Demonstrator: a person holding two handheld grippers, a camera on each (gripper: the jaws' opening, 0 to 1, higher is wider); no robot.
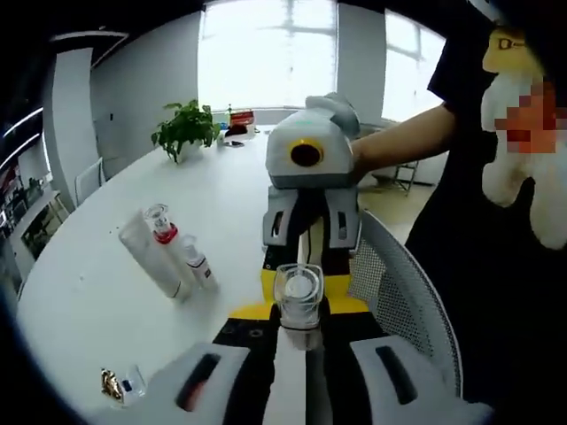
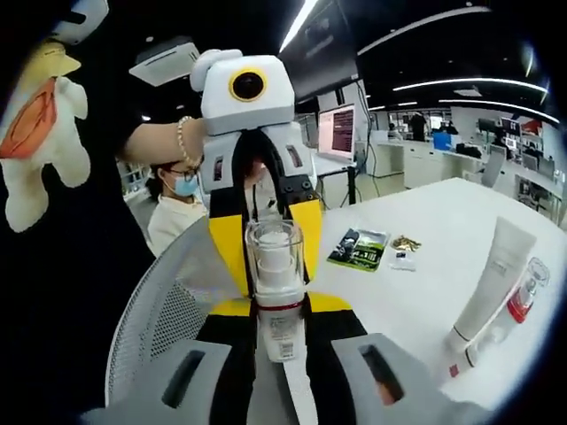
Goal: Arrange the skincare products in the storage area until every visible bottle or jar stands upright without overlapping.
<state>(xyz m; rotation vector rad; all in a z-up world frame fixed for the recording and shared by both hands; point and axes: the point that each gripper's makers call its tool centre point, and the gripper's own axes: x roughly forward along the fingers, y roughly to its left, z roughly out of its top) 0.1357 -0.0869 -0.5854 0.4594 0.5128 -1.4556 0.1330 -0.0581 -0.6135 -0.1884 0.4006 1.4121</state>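
Between the two hand-held grippers, held out past the edge of the surface, a small clear-capped bottle (image 2: 275, 283) is gripped from both ends. In the right gripper view the right hand-held gripper (image 2: 282, 350) clamps the bottle's labelled body, its clear cap pointing at the left hand-held gripper (image 2: 266, 226), whose yellow-tipped jaws stand on either side of the cap. In the left gripper view the same bottle (image 1: 299, 297) shows cap-first, the left hand-held gripper (image 1: 301, 341) closed on the cap end and the right hand-held gripper (image 1: 310, 235) facing it. A mesh chair back (image 1: 403, 292) sits under and beside them. On the white surface (image 1: 106, 283) a white tube (image 1: 151, 252) lies flat, with a red-collared clear bottle (image 1: 162, 226) and a small white bottle (image 1: 197, 261) just beside it. A small packet (image 1: 120, 385) lies near the edge, a potted plant (image 1: 184, 128) far off.
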